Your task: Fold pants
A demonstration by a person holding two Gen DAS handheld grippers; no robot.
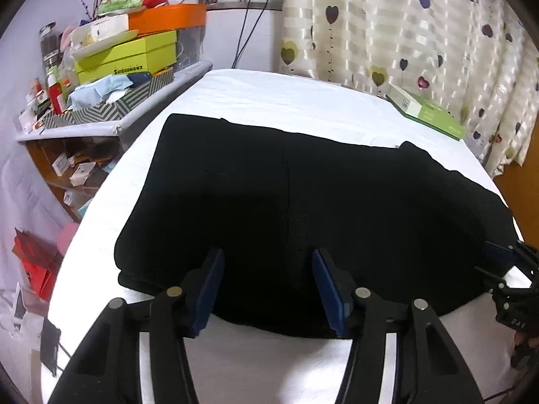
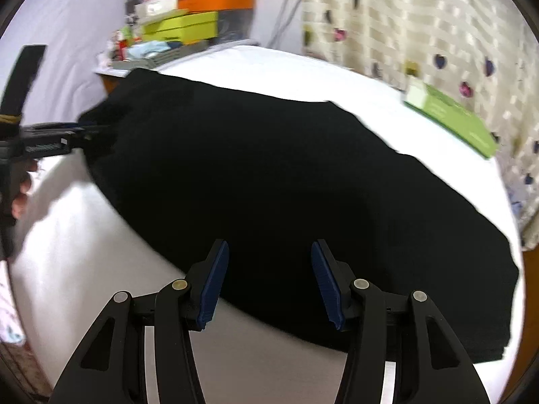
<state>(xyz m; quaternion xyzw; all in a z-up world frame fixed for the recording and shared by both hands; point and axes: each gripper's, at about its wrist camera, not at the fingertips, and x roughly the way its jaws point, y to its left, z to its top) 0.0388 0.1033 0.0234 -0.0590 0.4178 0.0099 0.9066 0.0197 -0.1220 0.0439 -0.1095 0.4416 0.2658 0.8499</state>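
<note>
The black pants (image 1: 286, 208) lie folded in a flat layered stack on the white table (image 1: 269, 101). My left gripper (image 1: 267, 286) is open, its blue-padded fingers (image 1: 210, 289) over the stack's near edge, holding nothing. My right gripper (image 2: 269, 279) is open too, over the near edge of the pants (image 2: 269, 185) in the right wrist view. The right gripper also shows at the right edge of the left wrist view (image 1: 505, 262), by the stack's right end. The left gripper shows at the left edge of the right wrist view (image 2: 81, 134), at the stack's left end.
A flat green box (image 1: 427, 112) lies at the table's far right, by a heart-patterned curtain (image 1: 404, 33). A cluttered shelf (image 1: 111, 101) with stacked boxes stands to the left of the table. The table's right edge drops off past the pants.
</note>
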